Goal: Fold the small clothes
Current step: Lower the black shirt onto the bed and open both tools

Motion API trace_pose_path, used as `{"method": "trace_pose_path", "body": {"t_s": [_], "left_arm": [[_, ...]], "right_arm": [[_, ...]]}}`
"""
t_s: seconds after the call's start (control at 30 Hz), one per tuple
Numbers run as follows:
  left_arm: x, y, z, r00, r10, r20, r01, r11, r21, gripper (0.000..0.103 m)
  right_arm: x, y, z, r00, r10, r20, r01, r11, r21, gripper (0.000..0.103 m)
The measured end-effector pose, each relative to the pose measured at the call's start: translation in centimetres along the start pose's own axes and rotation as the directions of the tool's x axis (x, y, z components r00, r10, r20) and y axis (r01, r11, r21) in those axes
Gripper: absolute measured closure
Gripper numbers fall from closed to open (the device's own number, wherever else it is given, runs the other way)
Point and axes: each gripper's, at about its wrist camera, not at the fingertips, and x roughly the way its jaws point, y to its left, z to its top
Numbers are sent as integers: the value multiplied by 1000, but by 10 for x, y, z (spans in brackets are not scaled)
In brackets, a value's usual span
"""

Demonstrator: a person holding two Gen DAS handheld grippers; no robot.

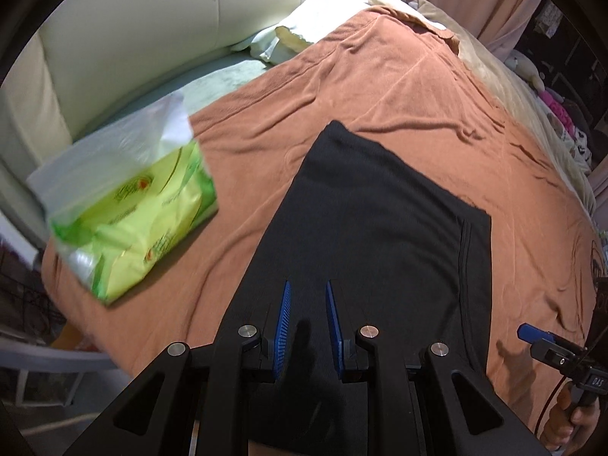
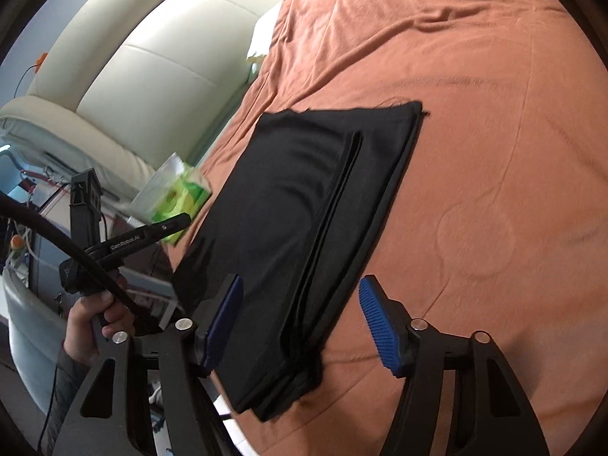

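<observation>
A black garment (image 1: 380, 224) lies folded into a flat rectangle on the orange bed cover (image 1: 418, 87). It also shows in the right wrist view (image 2: 300, 220), with stacked folded edges along its right side. My left gripper (image 1: 307, 288) hovers over the garment's near end, its blue pads a little apart with nothing between them. My right gripper (image 2: 300, 292) is wide open above the garment's near corner, empty. The right gripper's tip (image 1: 532, 332) shows at the lower right of the left wrist view. The left gripper (image 2: 167, 226) shows at the left of the right wrist view.
A green and yellow pack in a clear plastic bag (image 1: 129, 220) lies on the cover left of the garment, also in the right wrist view (image 2: 178, 193). A cream padded headboard (image 1: 114, 38), pillows (image 1: 304, 26) and soft toys (image 1: 532, 68) border the bed.
</observation>
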Motion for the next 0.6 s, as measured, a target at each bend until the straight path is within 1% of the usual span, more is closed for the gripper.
{"method": "trace_pose_path", "body": {"t_s": [0.03, 0.13, 0.17, 0.2, 0.27, 0.33, 0.43, 0.5, 0.57, 0.6], "left_arm": [[-1, 1, -4, 1000, -2, -3, 2, 1000, 1, 82], [-3, 1, -20, 1000, 13, -19, -12, 1000, 13, 82], [-4, 1, -25, 1000, 14, -24, -14, 1000, 13, 82], [-4, 2, -29, 1000, 12, -28, -12, 1000, 11, 82], [-2, 3, -40, 999, 8, -41, -8, 1000, 2, 82], [0, 4, -51, 998, 18, -52, -18, 1000, -6, 82], [1, 9, -65, 998, 30, -62, -31, 999, -24, 82], [1, 13, -72, 998, 20, -63, -22, 999, -38, 83], [1, 16, -76, 998, 14, -59, -17, 999, -52, 83], [0, 17, -78, 998, 11, -59, -15, 998, -58, 83]], "right_arm": [[0, 4, -5, 1000, 7, -4, -7, 1000, -3, 47], [2, 10, -14, 1000, -5, -21, 5, 999, -32, 47], [8, 3, -11, 1000, -7, -25, 6, 999, -39, 47], [10, 7, -13, 999, -11, -32, 10, 998, -56, 47], [22, 10, -14, 999, -27, -44, 23, 997, -80, 47], [26, 15, -20, 997, -51, -56, 46, 994, -99, 47], [36, 18, -29, 994, -76, -80, 68, 992, -103, 47], [44, 16, -33, 991, -79, -105, 70, 994, -90, 58], [51, 14, -35, 989, -81, -120, 73, 995, -69, 60], [53, 13, -35, 989, -85, -120, 78, 995, -63, 64]]}}
